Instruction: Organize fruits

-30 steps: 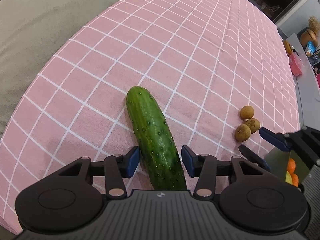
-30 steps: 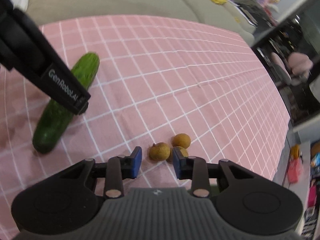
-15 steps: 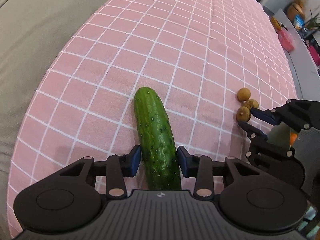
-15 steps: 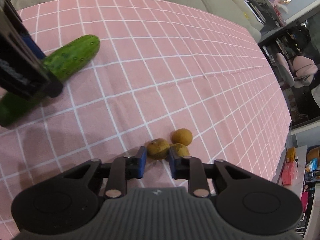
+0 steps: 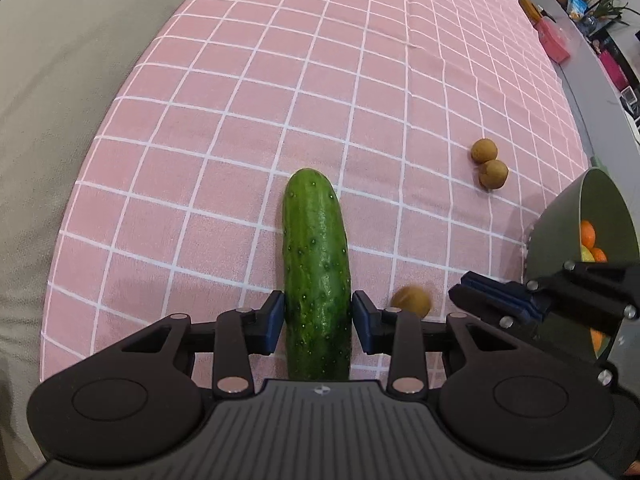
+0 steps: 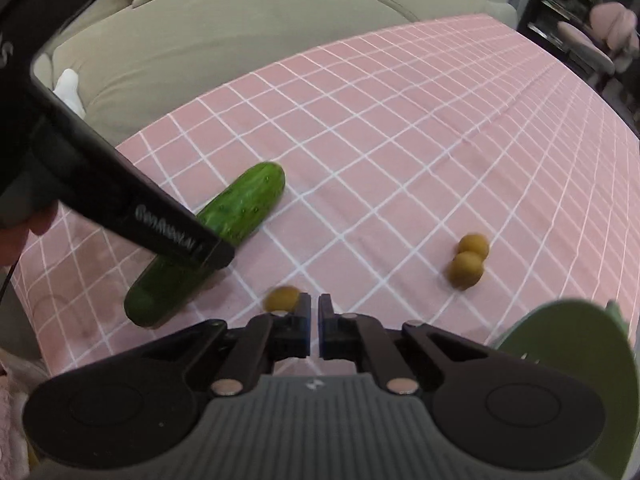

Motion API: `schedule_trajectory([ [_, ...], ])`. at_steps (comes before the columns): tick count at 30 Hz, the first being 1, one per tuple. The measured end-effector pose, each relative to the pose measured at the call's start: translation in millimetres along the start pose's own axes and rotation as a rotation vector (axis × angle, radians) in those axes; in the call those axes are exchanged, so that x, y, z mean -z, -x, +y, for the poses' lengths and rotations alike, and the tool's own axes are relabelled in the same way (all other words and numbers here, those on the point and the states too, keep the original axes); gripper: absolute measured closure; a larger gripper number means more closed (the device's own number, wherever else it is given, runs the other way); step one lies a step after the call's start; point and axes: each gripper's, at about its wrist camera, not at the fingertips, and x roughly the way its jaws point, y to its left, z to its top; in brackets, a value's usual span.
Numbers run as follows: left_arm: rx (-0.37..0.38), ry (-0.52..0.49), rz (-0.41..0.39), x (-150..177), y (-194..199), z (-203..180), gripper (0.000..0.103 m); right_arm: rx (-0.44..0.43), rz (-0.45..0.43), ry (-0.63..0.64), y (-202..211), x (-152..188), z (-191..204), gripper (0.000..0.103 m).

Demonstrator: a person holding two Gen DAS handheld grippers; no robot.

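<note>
Far left is a grey-beige sofa cushion [image 5: 60, 128], then the pink checked tablecloth [image 5: 320, 80] covering the work surface. Left gripper [image 5: 318, 322] straddles the near half of the cucumber [image 5: 316, 264] — jaws have just been closing in, blue pads [image 5: 275, 322] right against its sides, looks like a grasp. Cucumber lies flat on the cloth, far end pointing away from the camera; in the right wrist view [image 6: 208, 240] it runs diagonally with the left gripper's black body crossing it.

Just right of the cucumber, one small brown fruit [image 5: 411, 302] sits loose on the cloth, blurred, just beside the left gripper's right finger. Right gripper [image 6: 314, 320] — clenched with nothing between its pads; same loose fruit [image 6: 283, 298] lies just outside its left finger, not held.

Further right and farther back, two more brown fruits [image 5: 490, 164] touch each other, well apart from the loose one. Far right edge: a green bowl [image 5: 560, 224] with orange fruits [image 5: 588, 234] inside.
</note>
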Motion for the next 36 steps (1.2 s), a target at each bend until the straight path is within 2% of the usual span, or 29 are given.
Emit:
schedule_trajectory([
  [5,0.008,-0.005,0.0,2.0,2.3,1.0,0.062,-0.034,-0.038,-0.087,3.5,10.6,0.9,0.097],
  [6,0.012,0.001,0.001,2.1,2.6,2.0,0.062,-0.047,-0.049,-0.087,3.4,13.0,2.9,0.093],
  [7,0.017,0.013,0.003,2.1,2.5,3.8,0.062,-0.06,-0.061,-0.082,4.4,14.7,6.0,0.084],
  [8,0.022,0.023,0.006,3.1,3.0,5.7,0.062,-0.069,-0.071,-0.076,5.6,15.9,8.9,0.081],
  [15,0.044,0.063,0.015,4.8,4.4,11.6,0.06,-0.169,-0.098,-0.105,0.9,18.8,31.2,0.08],
  [25,0.032,0.049,0.021,5.2,4.1,9.7,0.06,-0.203,-0.062,-0.087,-13.0,24.9,47.0,0.08],
  [31,0.03,0.044,0.023,5.0,2.3,9.1,0.06,-0.277,-0.028,-0.142,-16.2,33.7,45.3,0.078],
  [36,0.022,0.033,0.026,5.3,0.3,7.3,0.06,-0.258,-0.033,-0.153,-19.7,37.3,49.7,0.078],
])
